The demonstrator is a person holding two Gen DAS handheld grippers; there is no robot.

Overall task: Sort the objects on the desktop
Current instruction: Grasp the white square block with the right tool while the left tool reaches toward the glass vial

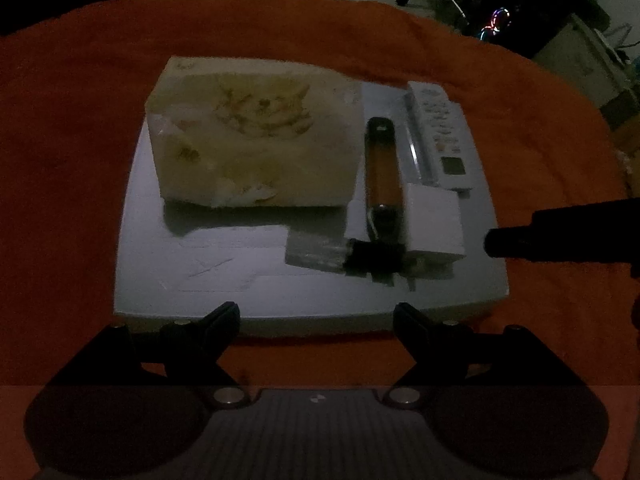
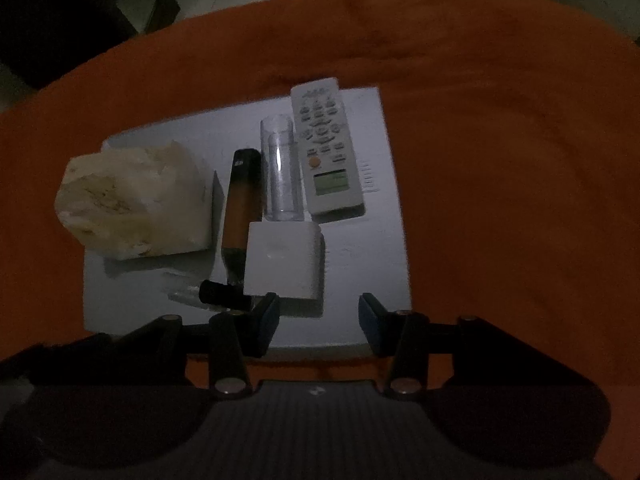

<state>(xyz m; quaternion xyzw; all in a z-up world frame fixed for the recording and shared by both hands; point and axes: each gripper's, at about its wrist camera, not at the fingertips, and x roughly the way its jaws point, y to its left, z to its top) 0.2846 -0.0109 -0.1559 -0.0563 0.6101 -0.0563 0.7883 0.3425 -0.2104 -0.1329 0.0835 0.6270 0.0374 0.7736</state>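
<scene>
A white tray lies on an orange cloth. On it sit a pale tissue pack, a dark amber bottle on its side, a white remote, a white cube and a small black cylinder. My left gripper hangs open over the tray's near edge with nothing between its fingers. In the right wrist view, my right gripper stands partly open and empty just in front of the white cube. Behind the cube are a clear glass, the remote and the bottle.
The tissue pack fills the tray's left side. The orange cloth covers the table around the tray. A dark part of the other gripper reaches in from the right. Office chairs and coloured lights stand beyond the table's far edge.
</scene>
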